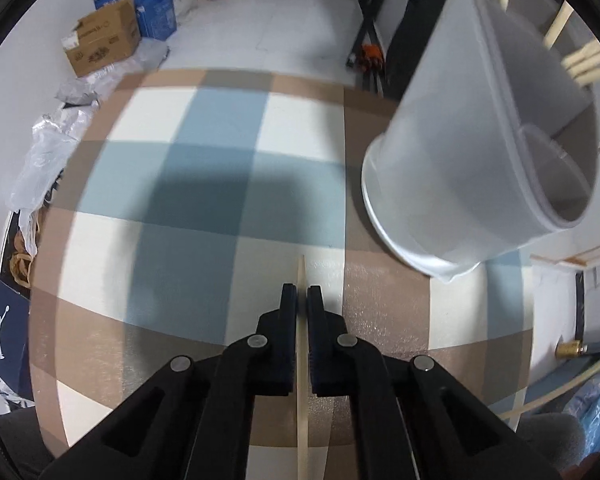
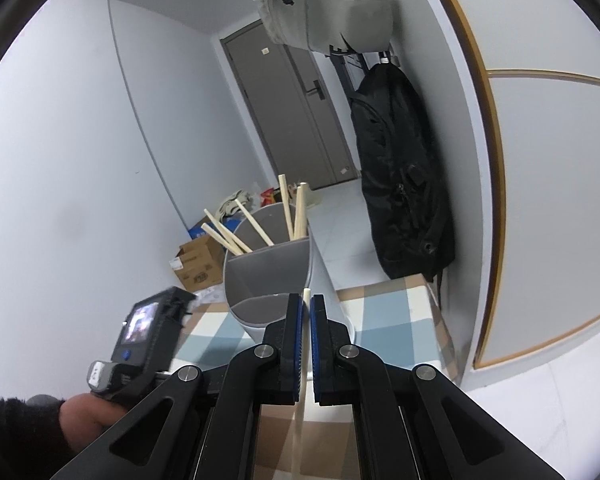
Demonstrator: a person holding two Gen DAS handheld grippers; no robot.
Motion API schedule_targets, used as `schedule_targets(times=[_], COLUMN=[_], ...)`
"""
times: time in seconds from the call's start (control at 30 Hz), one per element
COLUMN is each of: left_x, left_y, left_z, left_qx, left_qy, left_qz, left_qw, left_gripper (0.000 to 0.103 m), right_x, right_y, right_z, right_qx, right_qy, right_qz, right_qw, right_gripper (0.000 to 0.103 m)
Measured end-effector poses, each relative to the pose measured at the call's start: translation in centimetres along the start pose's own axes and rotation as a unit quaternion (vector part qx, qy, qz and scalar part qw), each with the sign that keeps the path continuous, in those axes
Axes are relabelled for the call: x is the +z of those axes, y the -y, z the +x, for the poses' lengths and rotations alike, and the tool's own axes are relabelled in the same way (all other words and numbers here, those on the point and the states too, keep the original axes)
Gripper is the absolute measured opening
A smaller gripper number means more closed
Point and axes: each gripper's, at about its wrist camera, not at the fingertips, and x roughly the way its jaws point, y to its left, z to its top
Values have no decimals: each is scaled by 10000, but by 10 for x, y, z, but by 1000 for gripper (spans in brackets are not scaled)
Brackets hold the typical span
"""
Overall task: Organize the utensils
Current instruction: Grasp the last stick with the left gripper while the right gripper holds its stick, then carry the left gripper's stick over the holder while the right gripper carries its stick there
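My left gripper (image 1: 302,292) is shut on a pale wooden chopstick (image 1: 301,360) that runs between its fingers and sticks out a little past the tips, above the checked tablecloth (image 1: 204,184). A grey utensil holder (image 1: 480,152) with two compartments stands at the right; several chopsticks (image 1: 584,62) stick out of it. My right gripper (image 2: 306,300) is shut on another wooden chopstick (image 2: 305,360), its tip just before the holder (image 2: 268,268). Several chopsticks (image 2: 292,212) stand in the holder's far compartment; the near one looks empty.
The left hand-held gripper with its camera (image 2: 140,332) shows at the lower left of the right wrist view. A black backpack (image 2: 400,176) hangs beyond the table's right edge. Cardboard boxes (image 1: 104,40) and bags lie on the floor past the table's far edge.
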Motion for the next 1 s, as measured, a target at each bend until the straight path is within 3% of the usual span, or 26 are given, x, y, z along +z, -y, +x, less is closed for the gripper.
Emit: schedule_targets(times=[0.2,0.33,0.57,0.7,1.0], left_x=[-20,-21,10,24,69], left_y=[-3,2,18,15,44], left_z=[-46,-71,-90,-116,-177], left_qx=[-97,-359,-833,-1088,-1458], left_qy=[750,1161,1792,2316,3637], left_qz=[142,53,-30,-30,274], left_qw=[9970,9926,9803,9667,9196], left_gripper=[1,1,1,1,1], right_x=[7,15,38,60,134], right_y=[-7,-18,-40,-50,-67], right_z=[-6,-9,-17,-22,-20], right_qx=[27,91,208,328,548], right_qy=[81,153,293,418,669], right_qz=[-73,-225,-399,-441,-631], right_qw=[9999,9996,9986,9976,9943], right_gripper=[3,3,3,3,3])
